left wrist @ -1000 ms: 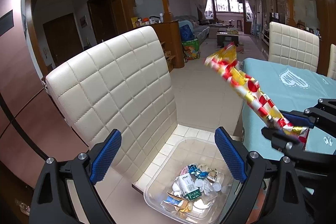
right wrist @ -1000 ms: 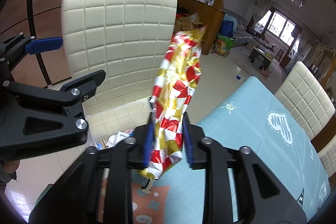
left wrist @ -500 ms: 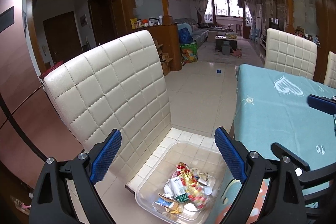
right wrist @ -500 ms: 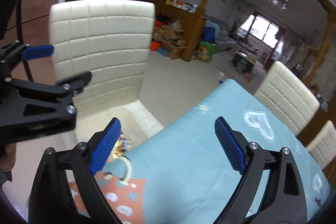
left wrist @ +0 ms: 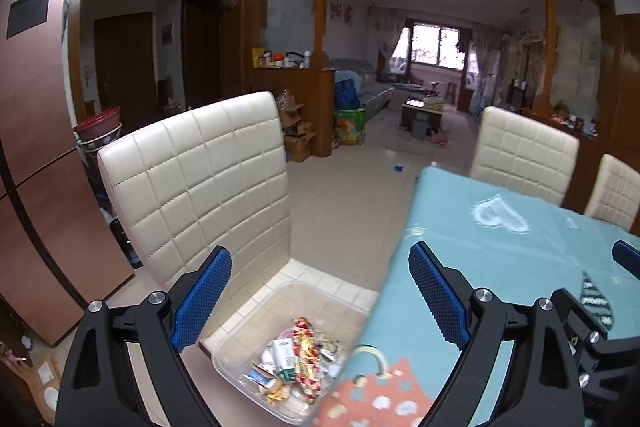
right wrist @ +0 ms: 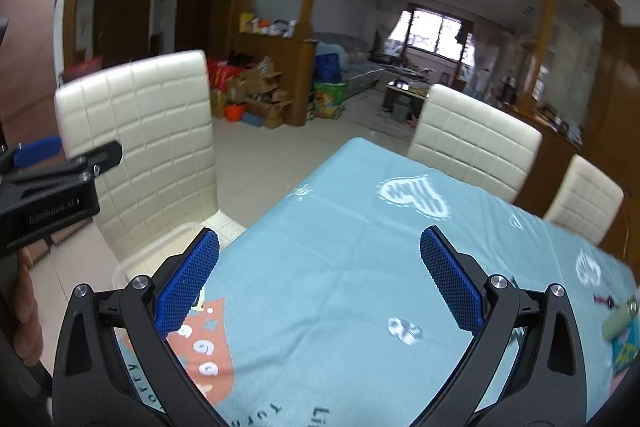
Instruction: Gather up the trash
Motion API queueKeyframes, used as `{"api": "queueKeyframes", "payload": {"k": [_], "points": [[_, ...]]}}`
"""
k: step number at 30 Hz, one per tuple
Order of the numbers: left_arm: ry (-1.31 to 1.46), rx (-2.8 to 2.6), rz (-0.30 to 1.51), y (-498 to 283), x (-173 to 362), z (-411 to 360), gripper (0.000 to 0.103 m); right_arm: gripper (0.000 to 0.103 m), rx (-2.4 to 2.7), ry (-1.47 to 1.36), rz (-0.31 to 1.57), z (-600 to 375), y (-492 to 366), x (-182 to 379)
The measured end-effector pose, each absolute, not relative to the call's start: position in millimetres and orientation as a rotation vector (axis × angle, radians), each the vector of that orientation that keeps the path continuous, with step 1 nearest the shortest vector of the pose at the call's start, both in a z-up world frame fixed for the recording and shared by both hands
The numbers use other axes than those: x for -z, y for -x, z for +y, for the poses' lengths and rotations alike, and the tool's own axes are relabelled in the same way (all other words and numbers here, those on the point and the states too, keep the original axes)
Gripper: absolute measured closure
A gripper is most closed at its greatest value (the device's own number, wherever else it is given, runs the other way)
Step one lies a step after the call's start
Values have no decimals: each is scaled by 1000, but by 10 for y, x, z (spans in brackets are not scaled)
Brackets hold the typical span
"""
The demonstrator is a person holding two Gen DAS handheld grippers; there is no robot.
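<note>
A clear plastic bin (left wrist: 320, 293) stands on a cream chair seat beside the table, with several pieces of trash in it. A red-and-gold wrapper (left wrist: 305, 347) lies on top of them. My left gripper (left wrist: 319, 255) hangs open above the bin with nothing between its pads. My right gripper (right wrist: 319, 239) is over the teal tablecloth (right wrist: 360, 247); its jaws are opening wide and nothing is between them. At the table's right edge lie a pale green object (right wrist: 618, 323) and a small red item (right wrist: 604, 301), both blurred. The bin's rim (right wrist: 132, 263) shows at the table's left edge.
The bin's cream quilted chair (left wrist: 200, 179) stands close on the left. Two more cream chairs (left wrist: 524, 155) (left wrist: 616, 191) line the table's far side. A brown cabinet (left wrist: 36, 147) fills the left. Tiled floor (left wrist: 352, 195) runs back to a living room.
The right gripper let go of the red-and-gold wrapper, which dropped into the bin. Its jaws spread wide and it swung right over the table. Both grippers rose.
</note>
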State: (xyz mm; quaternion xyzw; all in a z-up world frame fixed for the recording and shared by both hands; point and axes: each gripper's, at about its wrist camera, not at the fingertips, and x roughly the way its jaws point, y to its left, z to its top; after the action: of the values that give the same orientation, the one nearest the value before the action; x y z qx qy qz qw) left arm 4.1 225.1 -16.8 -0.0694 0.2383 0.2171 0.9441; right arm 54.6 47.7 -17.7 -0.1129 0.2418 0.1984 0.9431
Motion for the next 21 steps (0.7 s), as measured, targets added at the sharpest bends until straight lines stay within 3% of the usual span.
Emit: {"api": "queueKeyframes", "payload": {"k": [21], "points": [[40,-312,347,282,-351,1355,15,4,-232,77,336,-442,-10,-332]]}}
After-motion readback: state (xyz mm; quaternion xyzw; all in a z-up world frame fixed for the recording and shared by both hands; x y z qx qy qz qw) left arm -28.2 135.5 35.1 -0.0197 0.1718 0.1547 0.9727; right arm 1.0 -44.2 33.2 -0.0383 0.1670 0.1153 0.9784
